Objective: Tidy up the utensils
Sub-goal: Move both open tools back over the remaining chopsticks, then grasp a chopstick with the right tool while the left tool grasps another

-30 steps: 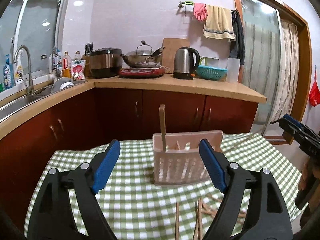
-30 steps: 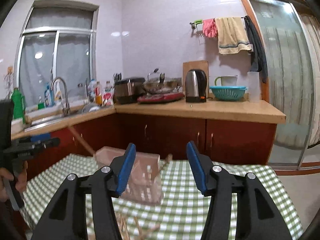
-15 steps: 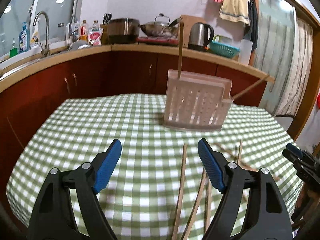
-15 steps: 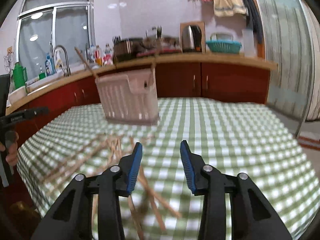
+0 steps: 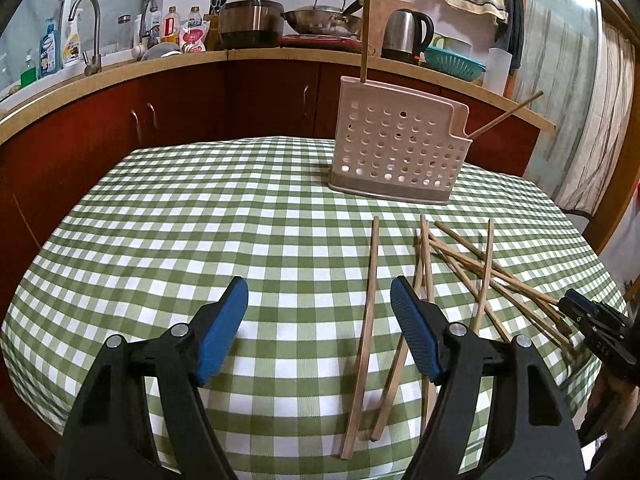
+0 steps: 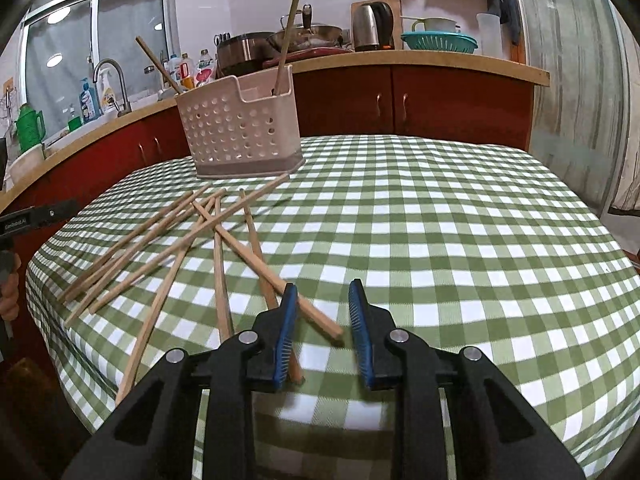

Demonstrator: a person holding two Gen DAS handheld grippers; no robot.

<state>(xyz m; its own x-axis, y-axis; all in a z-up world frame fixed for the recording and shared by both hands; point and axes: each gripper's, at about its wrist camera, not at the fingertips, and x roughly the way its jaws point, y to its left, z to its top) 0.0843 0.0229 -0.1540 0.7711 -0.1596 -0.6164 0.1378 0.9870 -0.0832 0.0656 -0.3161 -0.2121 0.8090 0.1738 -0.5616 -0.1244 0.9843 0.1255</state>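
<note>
Right gripper (image 6: 322,330) low over the checked surface (image 6: 440,220), fingers narrowing. The near end of one chopstick (image 6: 276,280) lies in the gap between them. Pads not yet pressing on it, so nothing is held.

Left gripper (image 5: 319,330) fingers spread, closing slightly, only bare cloth between them. One loose chopstick (image 5: 366,316) lies just inside its right finger; another passes under that finger.

Loose chopsticks (image 6: 168,248) lie in a crossed heap ahead and to the left of the right fingers. The perforated holder (image 6: 240,128) stands upright well beyond both pairs of fingertips, with two chopsticks already standing in it.

Risks, as judged:
- The targeted stick crosses over or under its neighbours. Closing on its very end could lever it up and drag the others, scattering the heap.
- A second stick runs under the right gripper's left finger. The finger may catch it too, giving a double pick or a skewed pinch.
- A grip at the tip leaves the long stick free to swing, making insertion into the holder awkward.
- Fingers this low may snag the cloth and bunch it.
</note>
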